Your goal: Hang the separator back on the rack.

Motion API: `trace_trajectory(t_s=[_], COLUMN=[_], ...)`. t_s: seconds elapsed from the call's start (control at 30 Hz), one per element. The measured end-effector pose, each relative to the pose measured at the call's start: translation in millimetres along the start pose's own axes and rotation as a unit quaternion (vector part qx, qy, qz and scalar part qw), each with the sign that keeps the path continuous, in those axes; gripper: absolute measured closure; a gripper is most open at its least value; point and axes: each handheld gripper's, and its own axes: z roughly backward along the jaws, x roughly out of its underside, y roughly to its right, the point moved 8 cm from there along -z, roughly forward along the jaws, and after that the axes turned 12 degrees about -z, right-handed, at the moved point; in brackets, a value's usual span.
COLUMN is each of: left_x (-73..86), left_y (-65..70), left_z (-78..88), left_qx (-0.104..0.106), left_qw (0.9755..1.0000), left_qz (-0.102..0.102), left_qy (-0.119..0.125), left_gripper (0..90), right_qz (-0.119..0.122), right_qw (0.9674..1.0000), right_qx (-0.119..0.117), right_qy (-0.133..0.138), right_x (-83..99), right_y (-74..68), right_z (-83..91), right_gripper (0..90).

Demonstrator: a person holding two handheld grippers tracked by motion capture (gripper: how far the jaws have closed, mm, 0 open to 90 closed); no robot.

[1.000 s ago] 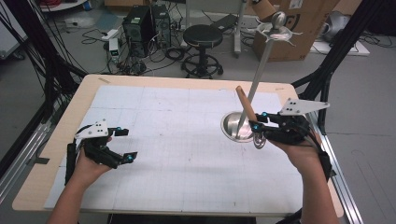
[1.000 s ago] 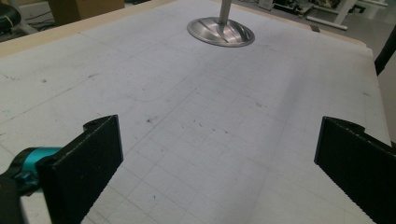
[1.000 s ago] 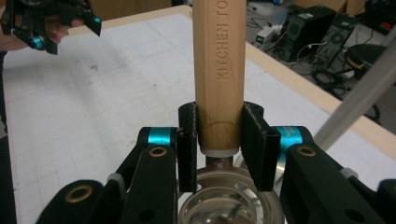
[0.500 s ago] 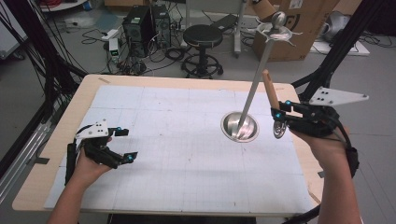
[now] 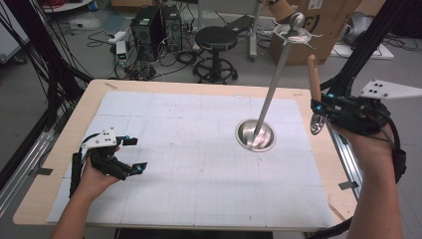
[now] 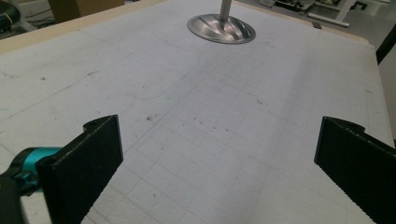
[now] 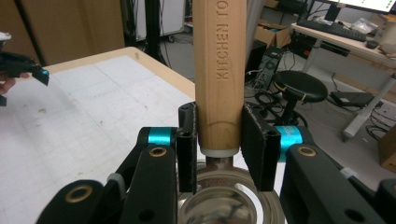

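Note:
My right gripper is shut on the lower end of a wooden-handled kitchen tool. It holds the tool upright over the table's right edge, with the metal head hanging below the jaws. In the right gripper view the pads clamp the handle just above the round metal head. Left of it a metal stand rises from a round base, its pole ending in hooks. My left gripper rests open on the white mat at the front left, and nothing lies between its jaws.
The gridded white mat covers most of the wooden table. The stand base lies far ahead of the left gripper. Beyond the far edge are a black stool, a computer tower and cardboard boxes. Black frame posts flank both sides.
My right gripper has lifted and moved right, away from the stand base to the table's right edge, and the tool's handle now stands more upright. The left gripper has not moved.

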Motion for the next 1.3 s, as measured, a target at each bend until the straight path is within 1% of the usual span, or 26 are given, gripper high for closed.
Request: trace_trajectory(t_s=[0.17, 0.33, 0.4, 0.47, 0.57, 0.6, 0.9, 1.03, 1.17, 1.3], left_x=[-0.2, 0.2, 0.1, 0.2, 0.3, 0.3, 0.2, 0.5, 0.7, 0.4], left_y=[-0.4, 0.0, 0.1, -0.7, -0.8, -0.7, -0.4, -0.7, -0.4, -0.5], left_z=[0.8, 0.6, 0.5, 1.0, 1.1, 1.1, 1.2, 1.4, 0.7, 1.6], left_qx=[0.000, 0.001, 0.001, -0.002, -0.002, -0.002, -0.002, -0.001, 0.000, -0.001], left_qw=[1.0000, 1.0000, 1.0000, 1.0000, 1.0000, 1.0000, 1.0000, 1.0000, 1.0000, 1.0000], left_qz=[0.000, 0.000, 0.001, 0.001, 0.003, 0.002, 0.001, 0.003, 0.002, 0.002], left_qy=[0.001, -0.001, 0.000, 0.000, 0.000, 0.000, 0.000, 0.000, -0.001, 0.000], left_gripper=[1.6, 1.6, 1.6, 1.6, 1.6, 1.6, 1.6, 1.6, 1.6, 1.6], right_qz=[-0.007, -0.013, -0.009, -0.013, -0.019, -0.020, -0.017, -0.013, -0.014, -0.017], right_qw=[0.9999, 0.9999, 0.9999, 0.9998, 0.9997, 0.9997, 0.9998, 0.9999, 0.9999, 0.9997], right_qx=[0.001, 0.005, 0.012, 0.011, 0.016, 0.013, 0.008, 0.005, 0.006, 0.013], right_qy=[0.009, 0.007, 0.008, 0.009, 0.010, 0.010, -0.003, -0.006, -0.008, -0.011], right_x=[-7.8, -11.0, -12.7, -13.8, -15.1, -15.4, -17.5, -17.7, -17.3, -16.8], right_y=[5.8, 10.1, 11.6, 13.1, 16.6, 17.0, 13.4, 11.0, 10.9, 12.1], right_z=[1.5, -1.1, -2.2, -3.1, -4.3, -4.7, -14.7, -19.5, -23.7, -28.9], right_gripper=[68.8, 68.9, 68.9, 68.9, 68.9, 68.9, 68.8, 68.9, 68.8, 68.8])
